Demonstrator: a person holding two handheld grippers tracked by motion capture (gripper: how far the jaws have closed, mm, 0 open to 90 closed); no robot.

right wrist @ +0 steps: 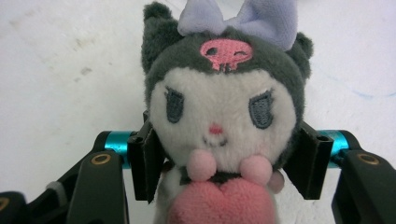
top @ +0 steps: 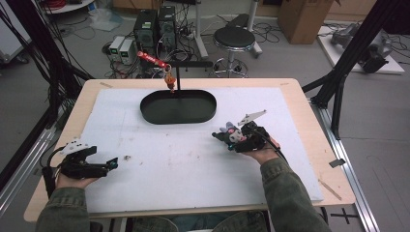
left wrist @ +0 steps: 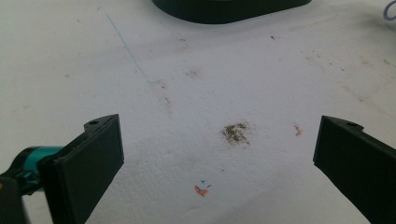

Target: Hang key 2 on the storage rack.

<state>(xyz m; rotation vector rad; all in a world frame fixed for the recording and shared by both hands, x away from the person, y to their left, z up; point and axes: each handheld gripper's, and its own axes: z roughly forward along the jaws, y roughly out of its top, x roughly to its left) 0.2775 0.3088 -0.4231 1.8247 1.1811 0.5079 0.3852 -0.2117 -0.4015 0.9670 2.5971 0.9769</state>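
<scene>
A small plush doll [right wrist: 222, 116] with a grey hood, a lilac bow, a pink skull mark and a pink heart sits between the jaws of my right gripper [right wrist: 229, 161], which is shut on its body. In the high view the plush doll [top: 229, 130] and right gripper [top: 227, 137] are right of the table's middle. My left gripper [top: 112, 163] rests low at the front left, open, with nothing between its jaws. In the left gripper view the left gripper [left wrist: 219, 154] frames bare stained white foam.
A white foam sheet [top: 193, 169] covers the wooden table. A black oval tray [top: 178, 107] lies at the back centre, with a black stand [top: 178, 77] holding a red tag [top: 152, 59] and an orange charm [top: 170, 83]. A stool [top: 234, 38] and computers stand behind.
</scene>
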